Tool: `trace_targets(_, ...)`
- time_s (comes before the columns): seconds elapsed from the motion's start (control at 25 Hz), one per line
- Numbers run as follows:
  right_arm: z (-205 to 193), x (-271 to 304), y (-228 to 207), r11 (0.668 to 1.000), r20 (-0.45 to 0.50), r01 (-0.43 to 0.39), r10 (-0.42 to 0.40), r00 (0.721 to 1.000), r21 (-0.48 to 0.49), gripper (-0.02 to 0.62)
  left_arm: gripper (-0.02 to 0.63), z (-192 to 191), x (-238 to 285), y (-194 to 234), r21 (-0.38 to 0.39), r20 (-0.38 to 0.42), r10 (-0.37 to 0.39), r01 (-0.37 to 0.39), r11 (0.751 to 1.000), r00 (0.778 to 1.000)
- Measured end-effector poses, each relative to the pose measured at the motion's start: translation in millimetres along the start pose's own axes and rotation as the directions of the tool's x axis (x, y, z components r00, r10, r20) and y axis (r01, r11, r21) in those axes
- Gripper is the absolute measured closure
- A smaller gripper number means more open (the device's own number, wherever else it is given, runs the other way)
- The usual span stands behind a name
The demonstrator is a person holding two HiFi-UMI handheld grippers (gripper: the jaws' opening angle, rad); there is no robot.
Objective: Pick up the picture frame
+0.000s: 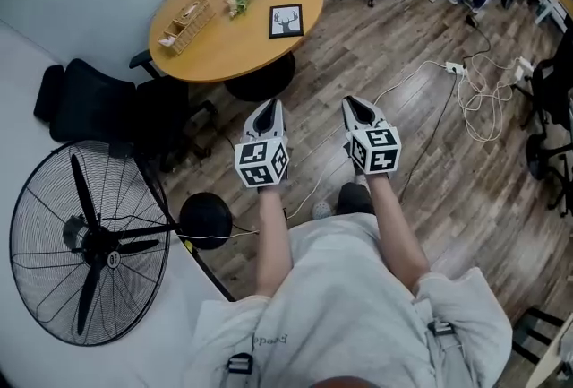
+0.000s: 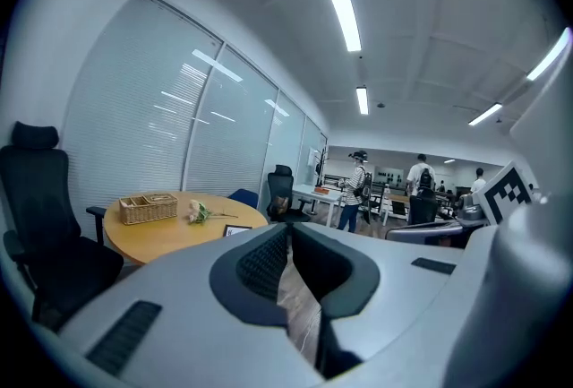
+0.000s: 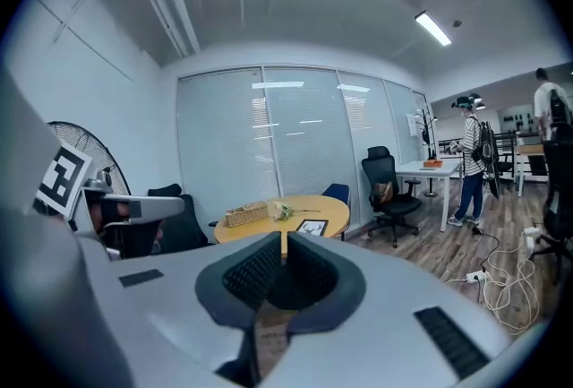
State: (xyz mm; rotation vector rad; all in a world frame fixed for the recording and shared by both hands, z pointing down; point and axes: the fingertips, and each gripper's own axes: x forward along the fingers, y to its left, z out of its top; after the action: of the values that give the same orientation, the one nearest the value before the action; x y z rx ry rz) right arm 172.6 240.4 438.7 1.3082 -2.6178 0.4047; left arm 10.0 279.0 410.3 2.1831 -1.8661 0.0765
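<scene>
The left gripper [image 1: 268, 107] has its two jaws drawn together, tips meeting. In the left gripper view the ribbed pads [image 2: 267, 262] close to a thin seam at the front. Only wooden floor [image 1: 421, 135] shows through the slit behind it, and nothing is clamped there. The right gripper [image 1: 352, 103] is the same: in the right gripper view its jaws meet at the tip, and the hollow behind the pads [image 3: 248, 272] holds nothing. Both grippers hang side by side in the air over the floor, a little apart, angled slightly down, and touch nothing.

The picture frame [image 1: 286, 21] lies flat on the round wooden table [image 1: 224, 50], well ahead of both grippers. It sits on the table's right part, near the edge that faces the person. It is a black frame round a white print of an antlered deer head. In the right gripper view the frame shows just above the closed jaw tips. In the left gripper view only a corner of it peeks over the left jaw.

A wicker basket [image 1: 185, 24] stands on the left part of the table, and an artificial flower [image 1: 237, 3] lies between basket and frame, apart from both. A black office chair [image 1: 94, 104] stands at the table's left, and a large floor fan [image 1: 85, 243] is close by the person's left side.
</scene>
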Motion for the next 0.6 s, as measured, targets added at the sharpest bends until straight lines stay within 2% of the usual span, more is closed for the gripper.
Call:
trace_targets(0.24, 0, 4, 12, 1.000, -0.010, -0.014, 0.014, 1.000, -0.017, 0.566, 0.571, 1, -5, 14, -0.006, 0.001, 0.023, -0.023, 1.000, 1.000)
trace_targets(0.36, 2, 6, 14, 1.000, -0.014, -0.011, 0.011, 1.000, -0.024, 0.560, 0.505, 1, -4, 19, -0.009, -0.005, 0.035, -0.035, 0.999, 0.999)
trace_targets(0.44, 2, 8, 13, 1.000, -0.020, -0.006, 0.005, 1.000, -0.028, 0.533, 0.488, 2, -3, 23, -0.010, -0.004, 0.044, -0.044, 0.999, 0.999)
trace_targets(0.48, 2, 9, 13, 1.000, -0.024, -0.002, 0.001, 1.000, -0.030, 0.493, 0.480, 2, -2, 24, -0.010, -0.005, 0.046, -0.046, 0.999, 0.999)
trace_targets(0.6, -1, 9, 9, 1.000, -0.034, 0.010, -0.011, 0.999, -0.025, 0.469, 0.447, 1, 1, 26, -0.007, -0.011, 0.047, -0.047, 0.999, 0.999)
